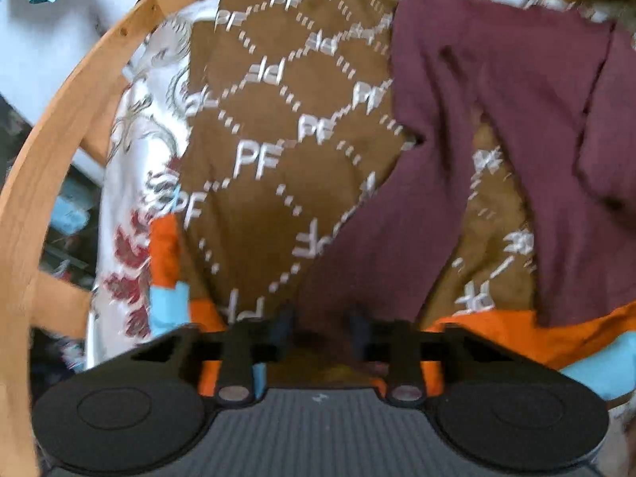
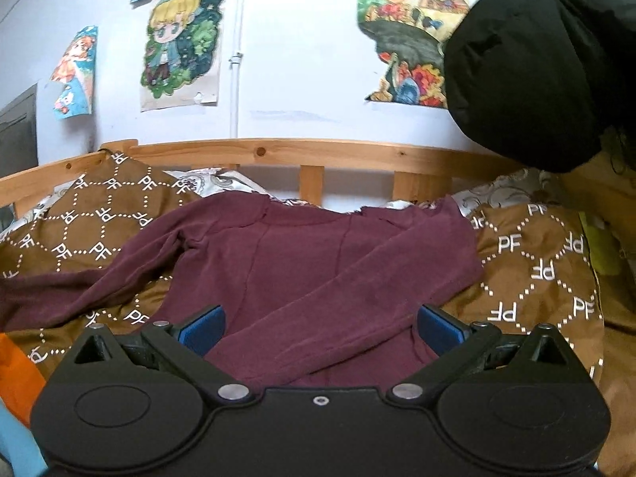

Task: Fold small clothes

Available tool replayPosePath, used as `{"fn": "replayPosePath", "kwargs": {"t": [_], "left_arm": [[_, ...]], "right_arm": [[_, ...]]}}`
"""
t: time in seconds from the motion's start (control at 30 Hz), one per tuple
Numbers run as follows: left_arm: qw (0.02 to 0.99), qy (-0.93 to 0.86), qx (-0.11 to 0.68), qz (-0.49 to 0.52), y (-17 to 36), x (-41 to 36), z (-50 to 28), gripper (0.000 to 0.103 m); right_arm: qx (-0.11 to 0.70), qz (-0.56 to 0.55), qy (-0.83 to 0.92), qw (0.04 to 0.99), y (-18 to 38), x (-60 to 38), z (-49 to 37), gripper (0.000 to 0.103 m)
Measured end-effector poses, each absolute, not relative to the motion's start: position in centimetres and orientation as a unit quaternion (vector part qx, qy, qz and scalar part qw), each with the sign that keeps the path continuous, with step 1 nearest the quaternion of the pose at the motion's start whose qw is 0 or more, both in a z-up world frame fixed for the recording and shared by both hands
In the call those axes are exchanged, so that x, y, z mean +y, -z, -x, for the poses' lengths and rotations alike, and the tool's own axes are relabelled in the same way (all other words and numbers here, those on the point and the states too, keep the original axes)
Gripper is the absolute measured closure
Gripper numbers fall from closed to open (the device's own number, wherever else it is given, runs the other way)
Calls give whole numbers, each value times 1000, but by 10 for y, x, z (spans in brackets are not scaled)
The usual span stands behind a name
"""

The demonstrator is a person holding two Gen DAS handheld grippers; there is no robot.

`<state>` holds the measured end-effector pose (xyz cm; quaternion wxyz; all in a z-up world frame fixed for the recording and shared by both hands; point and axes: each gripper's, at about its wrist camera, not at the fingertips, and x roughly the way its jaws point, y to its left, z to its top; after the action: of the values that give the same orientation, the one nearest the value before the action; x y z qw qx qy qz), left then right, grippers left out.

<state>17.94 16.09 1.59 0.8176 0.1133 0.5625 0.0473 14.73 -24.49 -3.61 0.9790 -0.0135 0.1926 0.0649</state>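
A small maroon long-sleeved top (image 2: 318,262) lies spread on a brown quilt printed with "PF" (image 2: 536,262). In the left wrist view the top (image 1: 497,127) stretches from upper right down to my left gripper (image 1: 322,322), whose fingers are close together on the end of its sleeve. The view is blurred. My right gripper (image 2: 320,326) is open, its blue-padded fingers (image 2: 202,328) set wide over the near edge of the top, holding nothing. The right sleeve is folded across the body.
A wooden bed rail (image 2: 318,155) runs behind the quilt, and curves round the left in the left wrist view (image 1: 47,151). A black jacket (image 2: 536,59) hangs at upper right. Posters (image 2: 181,43) cover the wall. Orange and light blue cloth (image 1: 516,338) lies near me.
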Motion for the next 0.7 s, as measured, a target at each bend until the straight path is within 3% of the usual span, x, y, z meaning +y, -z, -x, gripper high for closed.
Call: {"fn": "replayPosePath", "kwargs": {"t": [0.1, 0.4, 0.5, 0.6, 0.7], "left_arm": [[826, -61, 549, -112, -25, 159, -174, 98], [871, -87, 480, -55, -125, 183, -177, 99], [867, -111, 485, -43, -141, 200, -187, 99], [863, -115, 491, 34, -152, 218, -188, 99], [886, -71, 455, 56, -168, 199, -181, 99]], "right_arm": [[194, 6, -64, 979, 36, -247, -147, 1], [188, 0, -70, 980, 32, -247, -141, 1], [186, -5, -74, 980, 30, -248, -139, 1], [192, -10, -80, 978, 30, -249, -140, 1], [198, -16, -84, 976, 29, -250, -140, 1]]}}
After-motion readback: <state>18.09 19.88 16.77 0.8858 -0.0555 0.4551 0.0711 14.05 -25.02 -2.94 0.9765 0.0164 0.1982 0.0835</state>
